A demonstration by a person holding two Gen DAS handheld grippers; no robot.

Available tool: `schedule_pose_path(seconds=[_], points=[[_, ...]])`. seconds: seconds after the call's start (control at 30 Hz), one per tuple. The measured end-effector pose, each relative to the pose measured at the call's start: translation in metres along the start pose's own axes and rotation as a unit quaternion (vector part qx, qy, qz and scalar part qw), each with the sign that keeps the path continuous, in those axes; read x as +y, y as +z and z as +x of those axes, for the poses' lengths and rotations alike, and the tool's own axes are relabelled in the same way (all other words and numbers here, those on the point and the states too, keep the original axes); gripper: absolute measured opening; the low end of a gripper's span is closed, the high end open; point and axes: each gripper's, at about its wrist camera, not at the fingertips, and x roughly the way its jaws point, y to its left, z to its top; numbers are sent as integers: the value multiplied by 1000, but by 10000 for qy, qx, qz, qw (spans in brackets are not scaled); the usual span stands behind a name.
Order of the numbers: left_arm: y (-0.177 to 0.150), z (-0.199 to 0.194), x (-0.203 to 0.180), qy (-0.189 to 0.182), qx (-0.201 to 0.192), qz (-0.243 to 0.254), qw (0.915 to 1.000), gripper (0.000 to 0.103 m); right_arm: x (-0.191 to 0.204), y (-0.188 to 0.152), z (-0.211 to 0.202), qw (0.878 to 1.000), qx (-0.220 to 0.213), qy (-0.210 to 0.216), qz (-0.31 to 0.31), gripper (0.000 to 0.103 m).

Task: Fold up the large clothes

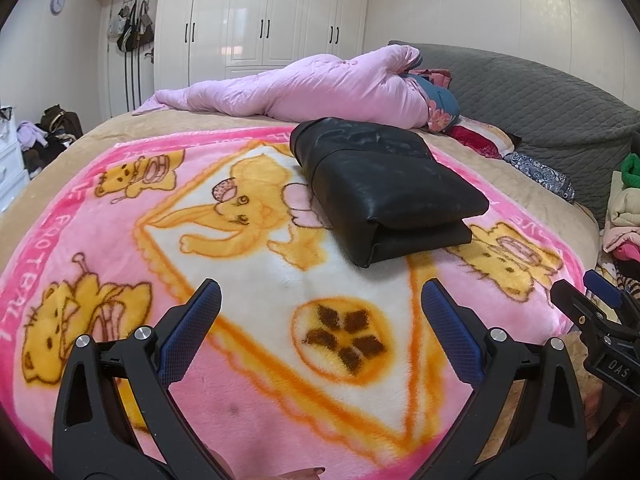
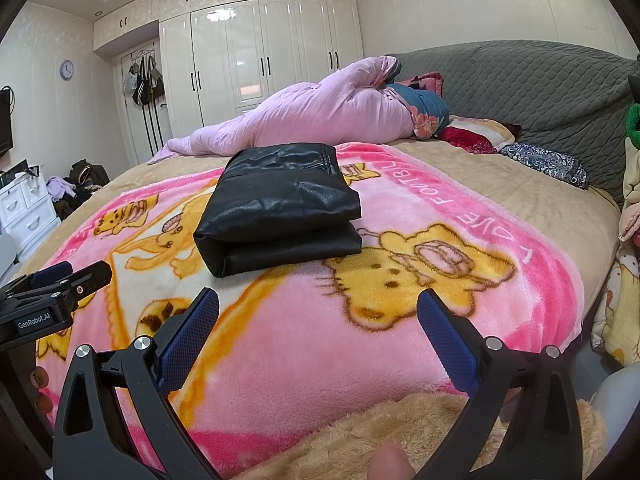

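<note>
Both grippers hover empty over the near edge of the bed, jaws spread wide. Between the 2 blue pads [image 1: 192, 336] of the left gripper [image 1: 320, 300] lies the pink cartoon blanket [image 1: 120, 240], with nothing gripped. The right gripper [image 2: 318, 308] is spread the same way above the blanket's near edge, clear of the fabric. Beyond both, toward the middle of the bed, the black garment [image 2: 276, 220] sits folded in a thick stack on the blanket, touching neither gripper. A pink quilt [image 2: 312, 120] lies bunched along the far edge, by the grey headboard [image 2: 540, 88]. White wardrobes [image 2: 260, 52] stand behind.
</note>
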Motion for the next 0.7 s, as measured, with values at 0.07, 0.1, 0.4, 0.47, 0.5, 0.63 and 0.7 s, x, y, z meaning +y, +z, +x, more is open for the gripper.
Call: schedule_pose_path(seconds=[0.07,0.1,0.4,0.47,0.5,0.63,0.7], points=[[0,0,-1,7,11,-3,10000,94,0,0,0,10000,8,-2,5,99],[0,0,0,5,13,1,10000,94,0,0,0,10000,5,2,8,99],[0,1,-1,11,10,15,10000,94,0,0,0,10000,6,1,4,99],[0,1,-2,13,18,25,10000,94,0,0,0,10000,10,-2,3,99],[0,2,-4,17,9,17,10000,94,0,0,0,10000,8,2,4,99],[-2,2,-2,-3,36,10,10000,94,0,1,0,10000,5,-2,0,99],[-4,1,2,4,62,12,10000,94,0,1,0,10000,0,-6,3,99]])
